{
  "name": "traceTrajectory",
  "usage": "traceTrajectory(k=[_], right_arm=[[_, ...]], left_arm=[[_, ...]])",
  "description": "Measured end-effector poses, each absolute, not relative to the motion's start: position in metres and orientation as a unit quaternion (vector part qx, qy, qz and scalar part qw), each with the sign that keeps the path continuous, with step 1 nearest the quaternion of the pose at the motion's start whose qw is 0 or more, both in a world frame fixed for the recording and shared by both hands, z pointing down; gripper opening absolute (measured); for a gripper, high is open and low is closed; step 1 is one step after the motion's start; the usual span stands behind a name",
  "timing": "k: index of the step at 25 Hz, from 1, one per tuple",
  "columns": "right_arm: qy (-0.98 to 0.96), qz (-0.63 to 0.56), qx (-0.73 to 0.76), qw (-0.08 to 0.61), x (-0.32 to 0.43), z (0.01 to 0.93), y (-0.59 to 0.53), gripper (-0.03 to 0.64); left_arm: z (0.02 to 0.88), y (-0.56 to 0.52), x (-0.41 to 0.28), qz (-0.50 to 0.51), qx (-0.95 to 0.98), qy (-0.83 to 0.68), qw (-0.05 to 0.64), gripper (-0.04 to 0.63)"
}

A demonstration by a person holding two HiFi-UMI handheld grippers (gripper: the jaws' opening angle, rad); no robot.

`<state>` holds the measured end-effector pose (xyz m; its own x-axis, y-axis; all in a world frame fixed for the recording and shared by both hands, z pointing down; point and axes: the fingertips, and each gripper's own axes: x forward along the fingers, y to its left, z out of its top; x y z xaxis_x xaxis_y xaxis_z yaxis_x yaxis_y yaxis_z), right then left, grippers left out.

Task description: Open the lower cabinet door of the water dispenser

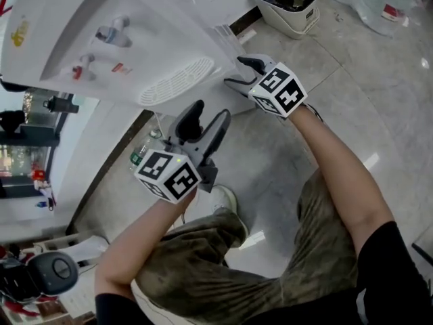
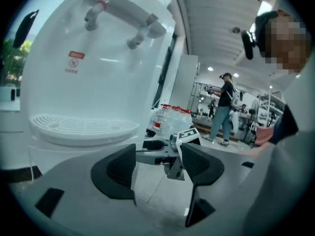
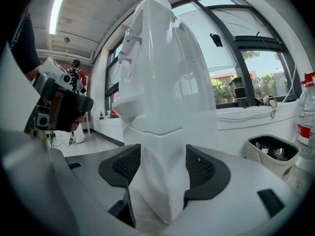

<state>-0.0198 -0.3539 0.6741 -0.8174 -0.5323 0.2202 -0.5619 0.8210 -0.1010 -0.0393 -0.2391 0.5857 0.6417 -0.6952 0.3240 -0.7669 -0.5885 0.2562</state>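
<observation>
The right gripper [image 1: 242,72] is held on an outstretched forearm at the foot of the water dispenser [image 1: 101,39]. Its jaws are parted astride a smooth white corner of the lower cabinet door [image 3: 157,156]; contact cannot be confirmed. The left gripper [image 1: 211,110] is raised below the dispenser's slotted drip tray [image 1: 176,80], jaws parted and empty. The red label [image 2: 74,62] under the taps cannot be read.

A glossy beige tiled floor [image 1: 352,66] fills the right half of the head view and catches bright glints of light. A cream waste bin [image 1: 292,22] stands at the top edge, with clear plastic bags [image 1: 379,2] at the upper right. In the right gripper view, dark-framed windows [image 3: 268,70] span the right side above a white sill [image 3: 246,117], and a ceiling strip light [image 3: 57,11] glows at the upper left. In the left gripper view, metal racks [image 2: 201,100] stand at mid-right.
</observation>
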Motion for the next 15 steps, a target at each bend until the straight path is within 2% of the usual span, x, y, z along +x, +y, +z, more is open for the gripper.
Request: traceTrajectory(k=[9, 15], right_arm=[[-0.950, 0.078, 0.291, 0.087, -0.024, 0.675, -0.358, 0.253], [-0.950, 0.099, 0.285, 0.084, -0.025, 0.673, -0.355, 0.253]], left_arm=[[0.591, -0.210, -0.031, 0.141, 0.904, -0.385, 0.122, 0.272], [0.589, -0.222, -0.041, 0.120, 0.889, -0.413, 0.155, 0.272]])
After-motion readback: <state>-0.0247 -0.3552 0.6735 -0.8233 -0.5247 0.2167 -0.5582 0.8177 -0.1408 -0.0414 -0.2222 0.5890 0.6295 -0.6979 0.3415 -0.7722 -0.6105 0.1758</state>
